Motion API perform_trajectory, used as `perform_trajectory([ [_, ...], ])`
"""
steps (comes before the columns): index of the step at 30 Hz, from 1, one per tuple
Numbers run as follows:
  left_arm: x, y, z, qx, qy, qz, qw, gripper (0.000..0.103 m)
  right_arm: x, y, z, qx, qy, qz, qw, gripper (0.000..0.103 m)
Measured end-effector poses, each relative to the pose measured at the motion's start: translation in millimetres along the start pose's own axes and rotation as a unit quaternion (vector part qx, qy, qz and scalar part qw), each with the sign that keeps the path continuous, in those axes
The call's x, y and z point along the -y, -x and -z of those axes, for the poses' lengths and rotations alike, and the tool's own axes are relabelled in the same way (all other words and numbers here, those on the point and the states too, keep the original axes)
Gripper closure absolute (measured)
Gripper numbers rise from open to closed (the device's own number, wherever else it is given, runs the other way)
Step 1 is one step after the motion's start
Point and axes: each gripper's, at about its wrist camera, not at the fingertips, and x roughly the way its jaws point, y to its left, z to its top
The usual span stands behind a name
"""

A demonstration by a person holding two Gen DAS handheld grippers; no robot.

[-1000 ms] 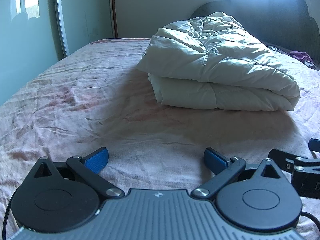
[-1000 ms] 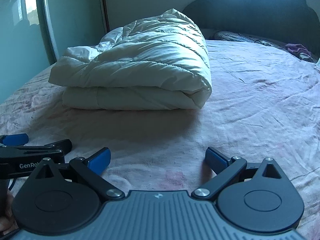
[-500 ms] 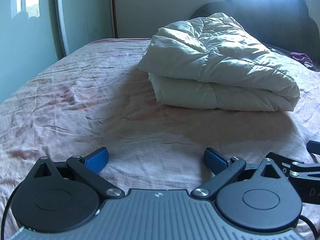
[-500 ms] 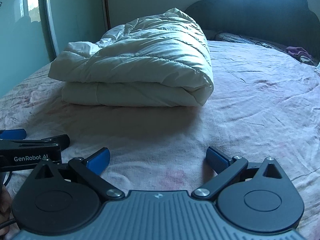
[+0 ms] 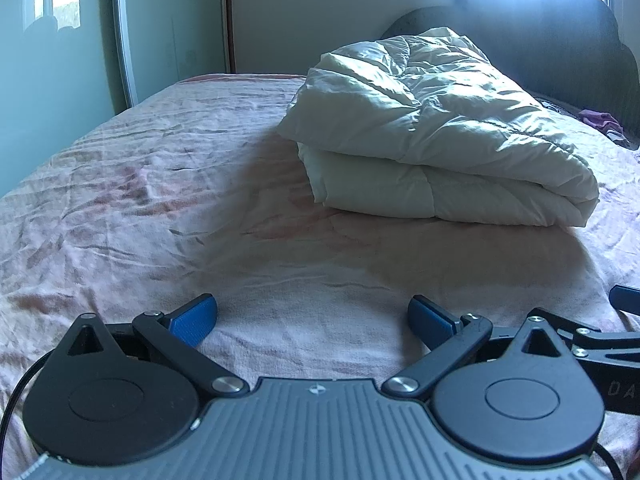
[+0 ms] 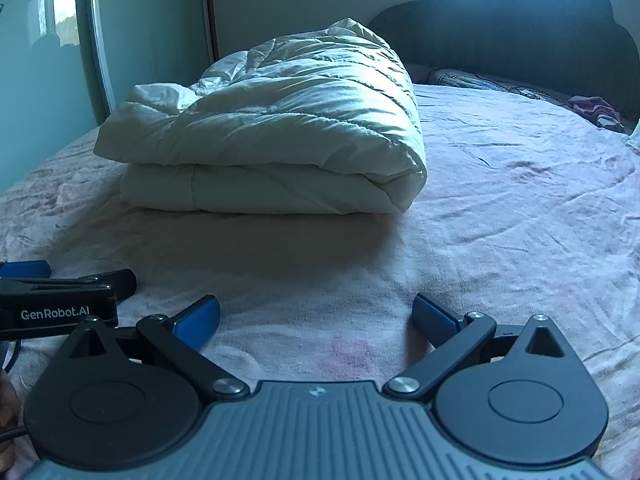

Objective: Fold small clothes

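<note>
Resting low over a wrinkled pink bedsheet [image 5: 160,200], the left gripper [image 5: 312,318] is held with its blue-padded fingers spread wide and nothing between them. The right gripper [image 6: 316,320] is likewise released and empty, just beside the left one, whose black body is seen at the left edge of the right wrist view. A folded white quilted duvet [image 6: 272,148] is laid on the sheet well ahead of both grippers. A small purple garment [image 6: 592,106] is seen near the dark headboard [image 6: 520,32], far from both grippers.
</note>
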Motion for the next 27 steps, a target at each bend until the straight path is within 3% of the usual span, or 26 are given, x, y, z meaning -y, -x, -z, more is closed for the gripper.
perform_trajectory([
  [27, -0.6, -0.3, 0.4, 0.001, 0.003, 0.001, 1.0, 0.0, -0.8, -1.8, -0.2, -0.002, 0.002, 0.001, 1.0, 0.0],
])
